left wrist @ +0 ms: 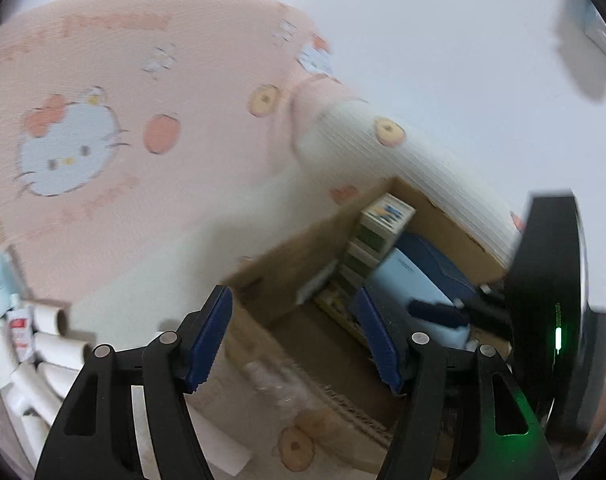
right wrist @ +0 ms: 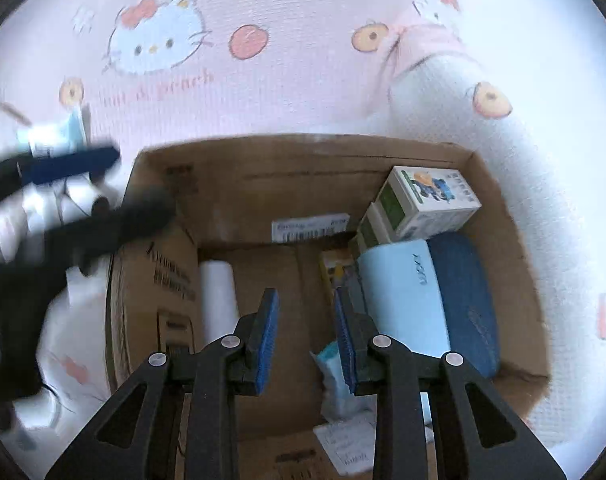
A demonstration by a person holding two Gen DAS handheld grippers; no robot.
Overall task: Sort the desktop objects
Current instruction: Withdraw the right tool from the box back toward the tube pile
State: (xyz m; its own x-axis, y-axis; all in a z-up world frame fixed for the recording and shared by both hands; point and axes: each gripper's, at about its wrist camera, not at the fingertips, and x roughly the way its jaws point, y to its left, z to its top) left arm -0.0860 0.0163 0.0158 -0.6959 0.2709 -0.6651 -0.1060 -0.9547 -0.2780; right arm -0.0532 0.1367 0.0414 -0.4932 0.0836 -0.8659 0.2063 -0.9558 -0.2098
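Cardboard box (right wrist: 231, 184) below; left hand-held gripper (left wrist: 295, 340) wide, empty; right hand-held gripper (right wrist: 307, 340) narrow, empty

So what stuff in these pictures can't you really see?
- Left wrist view: the white tubes are partly cut off by the picture edge.
- Right wrist view: the left gripper is smeared by motion blur.
- Right wrist view: the label in the cardboard box has print too small to read.

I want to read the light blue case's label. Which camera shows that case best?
The right wrist view: the light blue case lies close and nearly whole inside the cardboard box, its lettering visible. The left wrist view shows the case smaller, blurred and partly hidden behind a gripper finger.
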